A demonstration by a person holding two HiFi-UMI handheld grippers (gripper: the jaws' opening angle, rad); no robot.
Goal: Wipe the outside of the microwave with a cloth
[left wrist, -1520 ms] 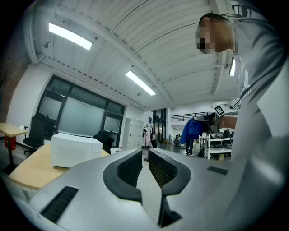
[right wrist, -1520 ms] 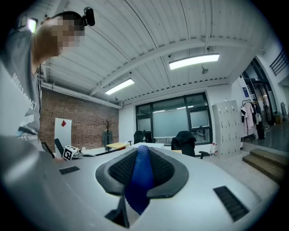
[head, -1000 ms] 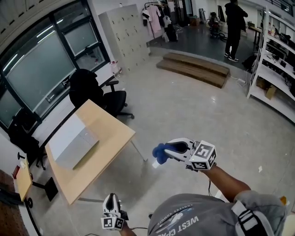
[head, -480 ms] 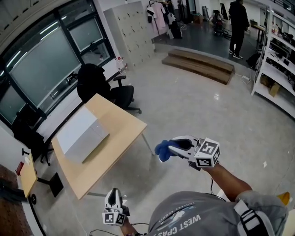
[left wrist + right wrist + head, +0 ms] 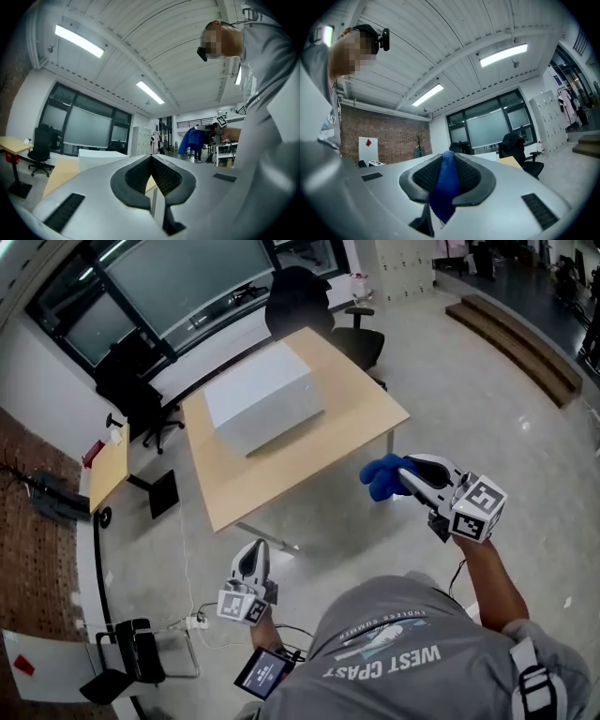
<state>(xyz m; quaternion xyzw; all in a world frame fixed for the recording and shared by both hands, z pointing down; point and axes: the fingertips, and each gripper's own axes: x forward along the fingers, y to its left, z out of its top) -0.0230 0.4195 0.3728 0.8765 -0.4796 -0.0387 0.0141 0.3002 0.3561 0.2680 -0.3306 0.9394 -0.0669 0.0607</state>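
Observation:
The microwave (image 5: 265,397) is a white box on a light wooden table (image 5: 356,418); it also shows in the left gripper view as a white block (image 5: 101,154). My right gripper (image 5: 405,474) is shut on a blue cloth (image 5: 380,474) and hangs over the floor near the table's right corner. The cloth (image 5: 443,187) fills the gap between its pads. My left gripper (image 5: 253,554) is low, just short of the table's near edge. Its jaws (image 5: 151,159) have just been closing and now meet with nothing between them.
Black office chairs (image 5: 305,296) (image 5: 127,381) stand behind the table by the windows. A small side table (image 5: 111,465) and a brick wall are at the left. A metal-framed chair (image 5: 141,652) stands at the bottom left. Wooden steps (image 5: 525,343) lie at the far right.
The table and microwave have come nearer and swung toward the middle of the view. Both grippers have moved toward the table, the right one still carrying the cloth.

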